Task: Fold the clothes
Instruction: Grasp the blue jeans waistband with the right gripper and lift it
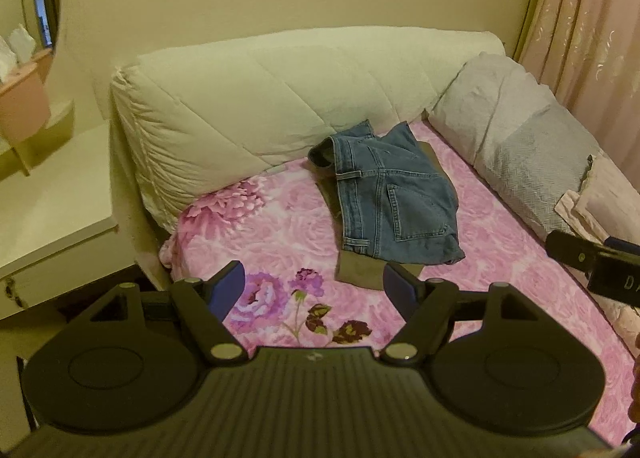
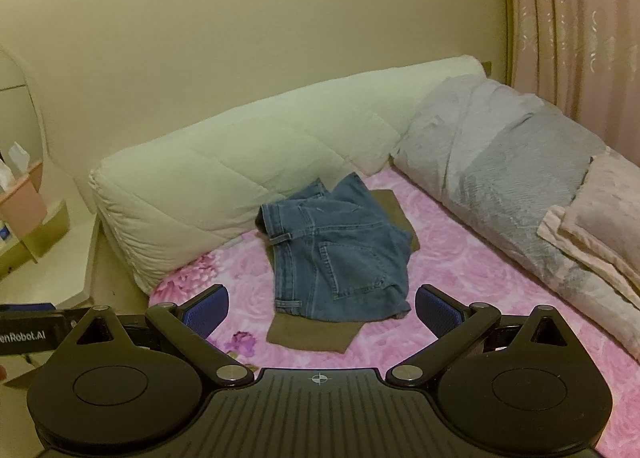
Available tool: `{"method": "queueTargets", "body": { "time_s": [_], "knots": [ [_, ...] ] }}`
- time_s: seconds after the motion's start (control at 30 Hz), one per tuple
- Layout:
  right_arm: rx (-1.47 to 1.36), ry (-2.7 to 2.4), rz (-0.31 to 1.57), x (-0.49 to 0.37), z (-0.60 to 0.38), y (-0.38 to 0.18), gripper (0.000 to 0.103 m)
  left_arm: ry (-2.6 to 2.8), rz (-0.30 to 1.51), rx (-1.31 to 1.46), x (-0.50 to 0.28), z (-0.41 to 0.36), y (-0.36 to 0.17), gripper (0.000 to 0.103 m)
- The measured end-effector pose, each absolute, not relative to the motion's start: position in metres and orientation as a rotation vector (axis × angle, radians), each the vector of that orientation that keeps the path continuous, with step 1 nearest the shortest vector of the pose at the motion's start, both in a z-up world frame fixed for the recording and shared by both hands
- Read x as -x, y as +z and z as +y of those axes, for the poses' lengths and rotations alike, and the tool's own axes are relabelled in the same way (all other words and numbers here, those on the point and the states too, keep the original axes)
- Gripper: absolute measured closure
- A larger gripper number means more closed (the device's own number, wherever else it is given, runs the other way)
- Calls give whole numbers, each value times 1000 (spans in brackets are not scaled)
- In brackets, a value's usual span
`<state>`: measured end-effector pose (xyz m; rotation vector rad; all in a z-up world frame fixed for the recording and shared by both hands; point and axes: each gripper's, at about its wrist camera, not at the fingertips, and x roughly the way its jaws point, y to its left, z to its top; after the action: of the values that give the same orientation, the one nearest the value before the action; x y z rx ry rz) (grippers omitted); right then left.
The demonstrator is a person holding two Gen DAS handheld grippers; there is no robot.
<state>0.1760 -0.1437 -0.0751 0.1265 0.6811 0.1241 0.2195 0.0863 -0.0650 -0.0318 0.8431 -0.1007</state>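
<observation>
Folded blue jeans (image 1: 394, 194) lie on top of a folded olive-brown garment (image 1: 362, 270) on the pink floral bed sheet (image 1: 280, 218). Both also show in the right wrist view, the jeans (image 2: 336, 258) over the olive garment (image 2: 312, 332). My left gripper (image 1: 316, 290) is open and empty, held above the sheet just in front of the stack. My right gripper (image 2: 320, 312) is open and empty, its fingers either side of the stack's near edge, above it. The right gripper's body shows at the right edge of the left wrist view (image 1: 600, 266).
A white quilted duvet (image 1: 260, 106) lies rolled against the back wall. A grey blanket (image 1: 516, 138) and a pink pillow (image 2: 608, 202) line the right side by the pink curtain (image 1: 592, 18). A white bedside table (image 1: 48, 210) stands at the left.
</observation>
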Motion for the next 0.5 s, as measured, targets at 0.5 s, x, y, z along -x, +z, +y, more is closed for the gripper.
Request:
{"method": "queueTargets", "body": {
  "time_s": [0.5],
  "knots": [
    [87,149,756,-261,-117,-160,1,-199,955,83,-327,109,-125,35]
  ]
}}
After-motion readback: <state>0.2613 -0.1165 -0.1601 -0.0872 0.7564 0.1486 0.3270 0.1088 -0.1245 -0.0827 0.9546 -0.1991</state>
